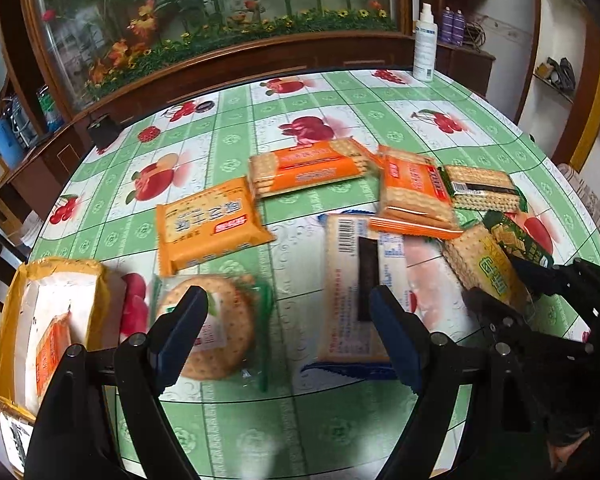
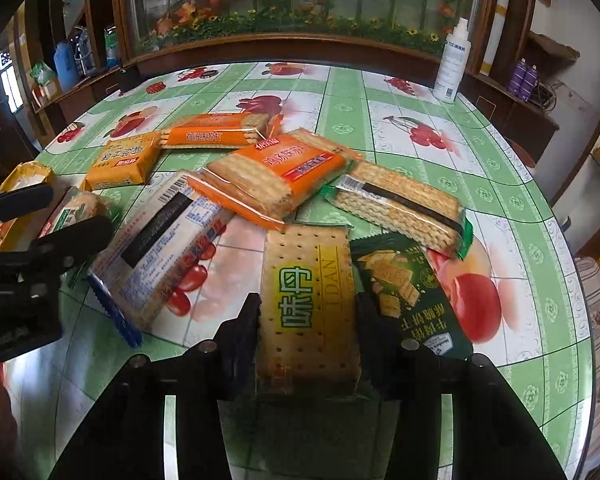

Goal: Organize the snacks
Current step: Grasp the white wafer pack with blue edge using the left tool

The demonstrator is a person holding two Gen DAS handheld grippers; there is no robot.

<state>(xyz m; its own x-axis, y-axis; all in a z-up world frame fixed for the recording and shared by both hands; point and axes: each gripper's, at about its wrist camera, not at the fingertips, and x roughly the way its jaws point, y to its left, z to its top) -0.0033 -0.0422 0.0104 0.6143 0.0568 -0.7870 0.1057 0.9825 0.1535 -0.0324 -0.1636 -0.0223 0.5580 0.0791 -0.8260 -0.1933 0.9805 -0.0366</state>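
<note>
Right gripper (image 2: 306, 320) grasps the yellow-label cracker pack (image 2: 308, 300); left gripper (image 1: 288, 328) hangs released, empty. Next: carry it to the cardboard box (image 1: 12, 308).

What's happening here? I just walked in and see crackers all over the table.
A person holding two grippers is sorting snack packs. The right gripper is closed on the yellow-label cracker pack. The left gripper hangs open between the round cracker pack and the blue-edged pack. A cardboard box at the left holds one orange pack.

Fruit-print table (image 1: 340, 112) before a flower-filled wooden cabinet (image 1: 220, 8).
</note>
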